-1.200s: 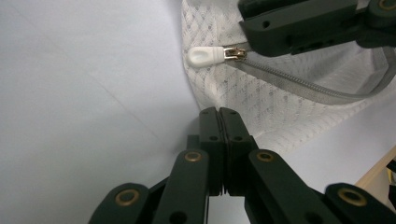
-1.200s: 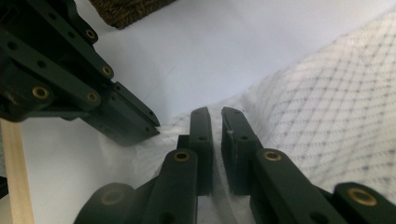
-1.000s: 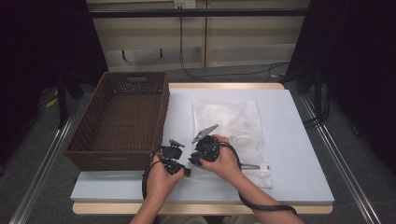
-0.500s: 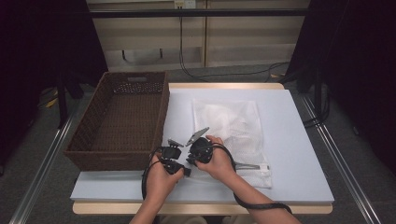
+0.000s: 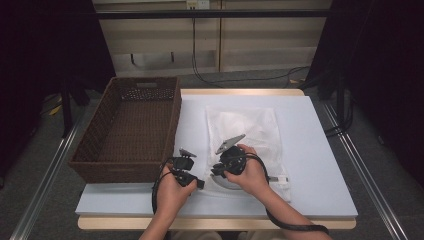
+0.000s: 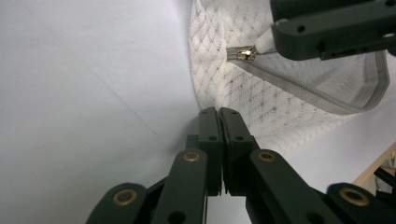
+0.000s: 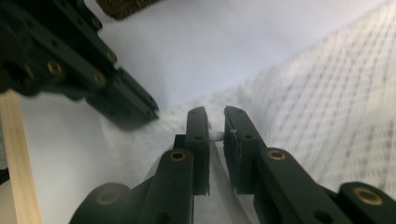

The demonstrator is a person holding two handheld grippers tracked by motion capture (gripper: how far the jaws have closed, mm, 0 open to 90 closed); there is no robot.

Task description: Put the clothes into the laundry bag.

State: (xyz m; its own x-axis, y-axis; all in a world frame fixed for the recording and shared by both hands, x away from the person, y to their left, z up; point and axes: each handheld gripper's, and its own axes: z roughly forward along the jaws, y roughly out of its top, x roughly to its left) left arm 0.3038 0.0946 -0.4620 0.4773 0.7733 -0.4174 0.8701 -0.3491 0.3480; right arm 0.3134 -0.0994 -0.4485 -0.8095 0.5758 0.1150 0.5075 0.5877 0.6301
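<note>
A white mesh zip bag [image 5: 250,127] lies flat on the white table [image 5: 320,165]. At the bag's near left corner my left gripper [image 5: 200,184] is shut on the mesh edge [image 6: 205,100], its tips [image 6: 219,112] pressed together. Just to the right, my right gripper [image 5: 216,172] holds the white zip pull [image 7: 217,134] between its pads. Its jaws have just been closing on that pull. In the left gripper view the brass slider [image 6: 245,53] sits right at the right gripper's tips [image 6: 274,35], with the grey zip running off to the right.
A dark brown wicker basket [image 5: 172,120] stands on the left of the table, close beside my left hand. The table's wooden front edge [image 7: 14,154] lies just behind the grippers. Bare table surface extends right of the bag.
The right hand has shifted a little over the bag's near left corner, leftward and then back to the right. The left hand and the bag have stayed put.
</note>
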